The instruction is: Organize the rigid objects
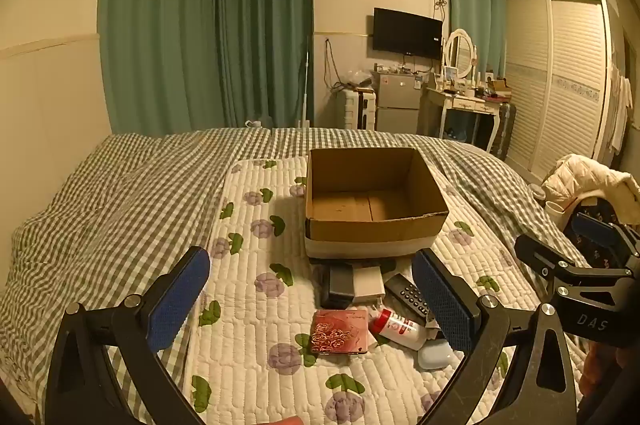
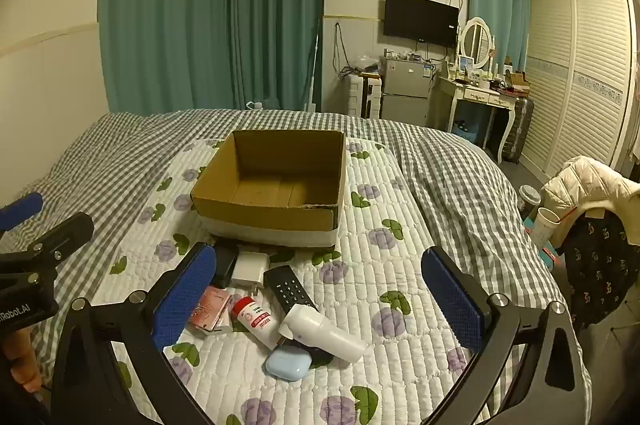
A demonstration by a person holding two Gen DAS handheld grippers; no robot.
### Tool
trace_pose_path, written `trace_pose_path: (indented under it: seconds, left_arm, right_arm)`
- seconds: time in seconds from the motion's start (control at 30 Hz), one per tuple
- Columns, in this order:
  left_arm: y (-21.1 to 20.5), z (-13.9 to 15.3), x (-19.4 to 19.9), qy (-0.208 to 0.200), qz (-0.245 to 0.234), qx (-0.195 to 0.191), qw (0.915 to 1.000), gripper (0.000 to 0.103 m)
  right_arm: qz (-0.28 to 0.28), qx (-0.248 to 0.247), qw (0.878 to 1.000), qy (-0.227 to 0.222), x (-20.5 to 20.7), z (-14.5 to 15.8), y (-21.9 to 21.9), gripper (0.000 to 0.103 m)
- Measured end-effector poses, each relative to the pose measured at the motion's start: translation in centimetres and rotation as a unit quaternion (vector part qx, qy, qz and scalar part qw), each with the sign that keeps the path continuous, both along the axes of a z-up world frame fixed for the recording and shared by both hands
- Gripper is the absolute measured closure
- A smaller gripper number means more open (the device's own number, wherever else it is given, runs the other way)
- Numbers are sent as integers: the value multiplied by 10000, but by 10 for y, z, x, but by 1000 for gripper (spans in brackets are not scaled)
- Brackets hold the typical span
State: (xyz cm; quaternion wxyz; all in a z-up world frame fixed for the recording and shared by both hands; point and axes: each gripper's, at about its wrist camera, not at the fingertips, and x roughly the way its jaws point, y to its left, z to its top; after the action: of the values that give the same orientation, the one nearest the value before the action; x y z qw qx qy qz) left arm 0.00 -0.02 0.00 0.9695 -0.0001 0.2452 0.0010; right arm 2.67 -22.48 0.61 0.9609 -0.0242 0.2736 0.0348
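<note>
An empty cardboard box point(image 1: 376, 201) point(image 2: 276, 181) stands on the quilted floral mat. In front of it lies a pile: a pink floral case point(image 1: 340, 331) point(image 2: 210, 307), a red-capped white bottle point(image 1: 398, 328) point(image 2: 256, 319), a plain white bottle point(image 2: 324, 333), a black remote point(image 1: 408, 293) point(image 2: 290, 291), a white charger point(image 1: 368, 283) point(image 2: 248, 271), a black box point(image 1: 337, 287) and a light blue earbud case point(image 1: 438, 353) point(image 2: 289, 364). My left gripper point(image 1: 310, 301) is open above the pile's left. My right gripper point(image 2: 320, 293) is open over the pile.
The bed has a grey checked cover point(image 1: 120, 193). A chair with a cream jacket point(image 2: 588, 185) and cups point(image 2: 544, 223) stands at the right bedside. A dressing table point(image 2: 484, 93), fridge point(image 2: 404, 93) and wardrobe point(image 2: 580, 73) are beyond the bed.
</note>
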Motion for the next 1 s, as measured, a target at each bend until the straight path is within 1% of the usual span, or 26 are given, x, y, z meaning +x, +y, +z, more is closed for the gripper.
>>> trace_pose_path:
  seconds: [0.3, 1.0]
  left_arm:
    - [0, 0, 0, -3, 40, 74, 10000, 1]
    - [2, -5, -2, -14, 47, 70, 10000, 1]
  right_arm:
    - [1, -21, 10000, 4, 0, -1, 0, 0]
    - [-2, -58, 10000, 35, 2, -5, 1, 0]
